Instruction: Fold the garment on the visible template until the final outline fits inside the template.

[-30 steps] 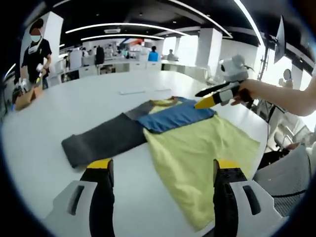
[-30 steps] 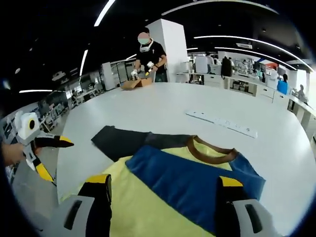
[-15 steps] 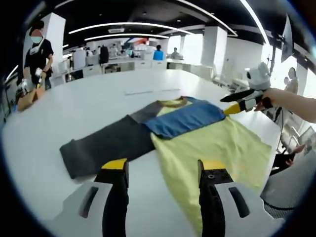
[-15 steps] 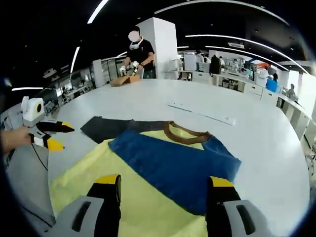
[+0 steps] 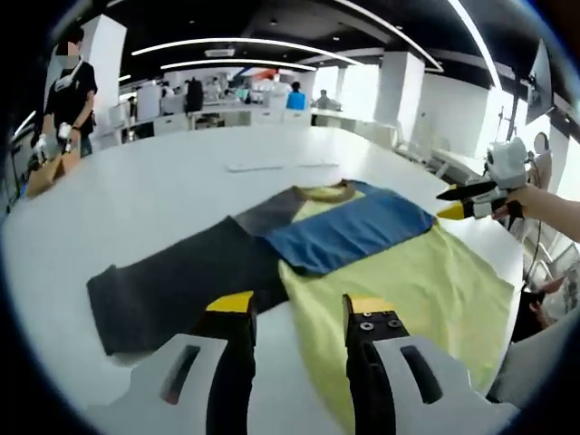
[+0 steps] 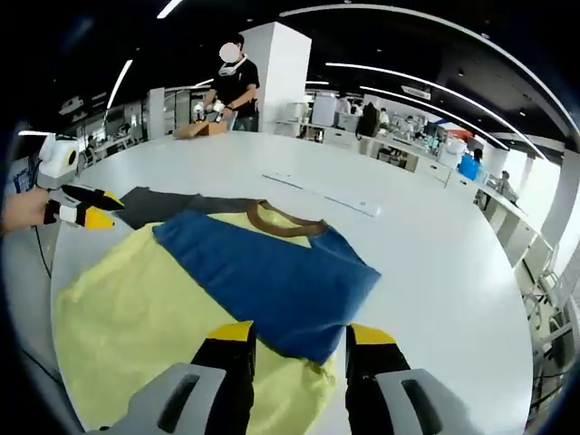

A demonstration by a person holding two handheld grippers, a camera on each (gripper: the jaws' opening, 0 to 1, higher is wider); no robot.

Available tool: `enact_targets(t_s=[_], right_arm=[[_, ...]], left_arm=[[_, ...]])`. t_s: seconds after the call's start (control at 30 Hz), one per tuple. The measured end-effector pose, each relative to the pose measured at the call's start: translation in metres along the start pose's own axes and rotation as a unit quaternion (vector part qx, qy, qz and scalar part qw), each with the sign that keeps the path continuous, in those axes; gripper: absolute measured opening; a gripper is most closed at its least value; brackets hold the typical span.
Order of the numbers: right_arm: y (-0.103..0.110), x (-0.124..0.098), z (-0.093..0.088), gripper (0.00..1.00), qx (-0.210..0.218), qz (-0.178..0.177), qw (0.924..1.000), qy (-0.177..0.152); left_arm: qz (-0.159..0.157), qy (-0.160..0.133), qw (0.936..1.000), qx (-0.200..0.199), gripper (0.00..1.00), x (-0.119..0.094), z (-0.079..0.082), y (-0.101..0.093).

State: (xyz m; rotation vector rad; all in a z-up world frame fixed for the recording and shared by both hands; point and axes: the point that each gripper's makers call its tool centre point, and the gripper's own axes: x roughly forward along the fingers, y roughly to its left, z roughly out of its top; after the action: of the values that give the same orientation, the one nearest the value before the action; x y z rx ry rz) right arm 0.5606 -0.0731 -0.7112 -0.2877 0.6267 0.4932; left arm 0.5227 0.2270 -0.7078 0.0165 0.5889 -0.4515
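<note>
Here the left tool (image 5: 300,308) hangs low over the white worktop (image 5: 163,199), jaws parted with nothing between them, just before the sweatshirt (image 5: 362,249), which lies flat with its grey sleeve (image 5: 172,281) outstretched. The right tool (image 6: 294,333) hovers above the blue sleeve (image 6: 272,276) folded across the yellow body, jaws likewise apart and empty, held out in a hand.

I see the garment (image 5: 381,263) lying flat on the white table (image 5: 154,195), mid-frame in the left gripper view: a yellow body, a blue band folded across the chest, a brown-trimmed collar (image 6: 276,220) toward the upper centre, and a dark grey sleeve (image 5: 172,285) stretched out to the lower left.
</note>
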Motion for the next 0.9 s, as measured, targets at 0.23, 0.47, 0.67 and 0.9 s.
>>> enact_targets(t_s=[0.23, 0.47, 0.67, 0.9], right_arm=[[-0.007, 0.004, -0.015, 0.22, -0.022, -0.012, 0.9996, 0.013], [-0.009, 0.012, -0.031, 0.19, -0.076, -0.015, 0.9963, 0.039], [-0.012, 0.016, -0.037, 0.18, -0.079, -0.022, 0.9954, 0.050], [-0.016, 0.017, -0.031, 0.03, -0.080, -0.041, 0.9954, 0.033]], left_arm=[[0.008, 0.021, 0.9997, 0.007, 0.25, 0.022, -0.011, 0.001], [0.011, 0.030, 0.9992, -0.024, 0.19, 0.041, -0.017, 0.006], [0.015, 0.035, 0.9991, -0.020, 0.14, 0.047, -0.019, 0.008], [0.025, 0.042, 0.9988, 0.004, 0.11, 0.052, -0.018, 0.009]])
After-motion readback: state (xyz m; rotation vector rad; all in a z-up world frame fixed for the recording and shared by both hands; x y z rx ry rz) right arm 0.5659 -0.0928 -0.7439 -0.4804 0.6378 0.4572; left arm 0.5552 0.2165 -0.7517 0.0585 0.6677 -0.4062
